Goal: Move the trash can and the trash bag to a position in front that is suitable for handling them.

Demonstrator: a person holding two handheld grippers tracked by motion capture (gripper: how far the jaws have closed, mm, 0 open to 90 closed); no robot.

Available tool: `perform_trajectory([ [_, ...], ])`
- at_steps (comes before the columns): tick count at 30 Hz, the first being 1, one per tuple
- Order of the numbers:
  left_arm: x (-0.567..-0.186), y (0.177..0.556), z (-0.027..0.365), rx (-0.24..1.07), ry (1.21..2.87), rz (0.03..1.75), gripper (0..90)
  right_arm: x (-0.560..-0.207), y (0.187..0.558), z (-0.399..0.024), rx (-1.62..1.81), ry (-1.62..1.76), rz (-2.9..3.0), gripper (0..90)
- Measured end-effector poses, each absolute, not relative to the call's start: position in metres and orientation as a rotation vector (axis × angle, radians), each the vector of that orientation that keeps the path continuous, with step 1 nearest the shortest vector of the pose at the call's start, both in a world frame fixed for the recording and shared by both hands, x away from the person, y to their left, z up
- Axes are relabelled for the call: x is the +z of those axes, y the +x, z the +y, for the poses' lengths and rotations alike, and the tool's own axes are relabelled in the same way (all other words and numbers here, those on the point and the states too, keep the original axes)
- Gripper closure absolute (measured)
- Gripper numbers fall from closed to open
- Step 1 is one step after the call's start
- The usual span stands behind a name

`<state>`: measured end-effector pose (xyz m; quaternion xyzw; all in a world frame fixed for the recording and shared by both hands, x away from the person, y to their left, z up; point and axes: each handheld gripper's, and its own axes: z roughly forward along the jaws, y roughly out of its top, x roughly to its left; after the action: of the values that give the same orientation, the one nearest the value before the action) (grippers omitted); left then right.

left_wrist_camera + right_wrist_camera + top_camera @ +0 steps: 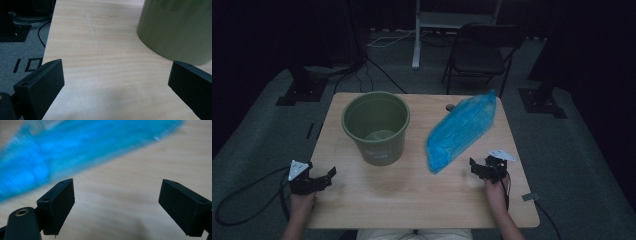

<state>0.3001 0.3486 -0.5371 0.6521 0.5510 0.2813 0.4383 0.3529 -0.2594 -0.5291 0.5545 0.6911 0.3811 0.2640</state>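
A light wooden table (pixel 412 200) stands on grey carpet in a dark room. At its near edge, the left gripper (pixel 319 180) rests open and empty, near-left of the olive-green plastic bucket (pixel 377 127). The right gripper (pixel 479 167), also open and empty, sits near-right of the bucket, just beside the crinkled blue plastic bag (pixel 462 130). Bare wood lies between the grippers. Beyond the bucket stands a dark folding chair (pixel 479 55).

bucket (pixel 376 127): olive green, plain
bag (pixel 461 131): bright blue, translucent
surface (pixel 412 185): pale wood grain
left gripper (pixel 331 176): black, grey plate
right gripper (pixel 473 165): black, grey plate
floor (pixel 257 125): grey carpet
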Motion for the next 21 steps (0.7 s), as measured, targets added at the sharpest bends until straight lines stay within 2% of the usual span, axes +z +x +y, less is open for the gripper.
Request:
perform_trajectory([
  [8, -0.527, 0.334, 0.34, 0.723, 1.637, 1.353, 0.9, -0.518, 0.379, -0.213, 1.08, 1.365, 1.938, 12.9],
  [21, -0.523, 0.38, 0.33, 0.753, 1.606, 1.36, 1.0, -0.499, 0.428, -0.15, 1.211, 1.353, 1.928, 12.9],
])
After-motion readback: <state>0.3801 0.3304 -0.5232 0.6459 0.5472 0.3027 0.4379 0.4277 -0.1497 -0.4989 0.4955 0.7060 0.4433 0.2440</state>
